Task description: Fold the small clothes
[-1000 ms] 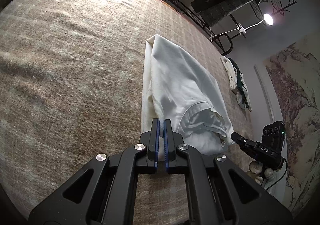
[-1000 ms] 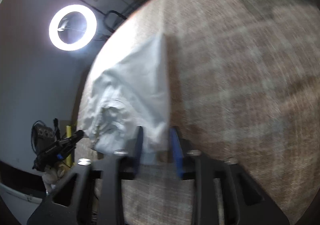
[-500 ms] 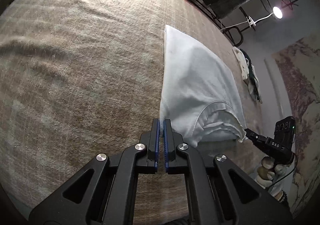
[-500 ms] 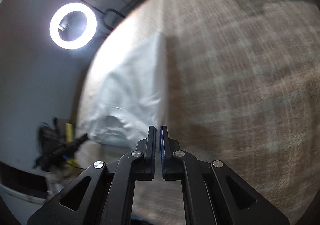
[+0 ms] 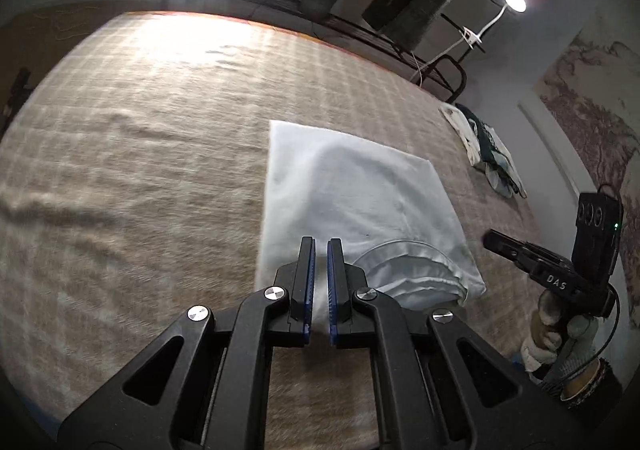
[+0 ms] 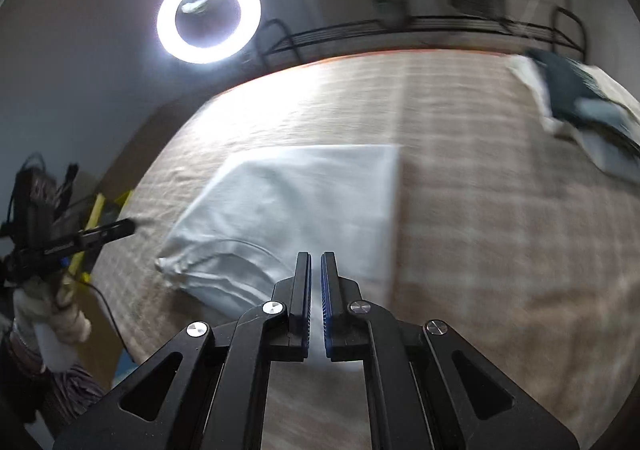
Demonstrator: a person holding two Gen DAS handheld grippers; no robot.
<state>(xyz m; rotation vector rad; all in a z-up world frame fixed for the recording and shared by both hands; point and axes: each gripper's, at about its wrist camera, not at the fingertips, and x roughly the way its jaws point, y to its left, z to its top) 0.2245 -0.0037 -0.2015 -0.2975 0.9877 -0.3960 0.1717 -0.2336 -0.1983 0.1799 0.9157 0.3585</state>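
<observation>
A white garment [image 5: 352,194] lies folded into a flat rectangle on the beige plaid blanket [image 5: 140,154]; its collar or hem opening faces me at the near edge. It also shows in the right wrist view [image 6: 296,202]. My left gripper [image 5: 319,246] hangs just above the garment's near left edge, jaws slightly apart and holding nothing. My right gripper [image 6: 316,260] hangs above the near right part, jaws also a narrow gap apart and empty. Each gripper shows in the other's view: the right gripper [image 5: 496,240] and the left gripper [image 6: 124,228].
A pile of other clothes, white and dark green [image 5: 488,150], lies at the far right of the blanket [image 6: 580,106]. A ring light [image 6: 208,16] stands behind the bed, with a metal bed rail [image 5: 360,34] along the far edge.
Both grippers have let go of the garment's near edge and lifted back. The garment now lies flat as a rectangle. The jaws have opened a small gap.
</observation>
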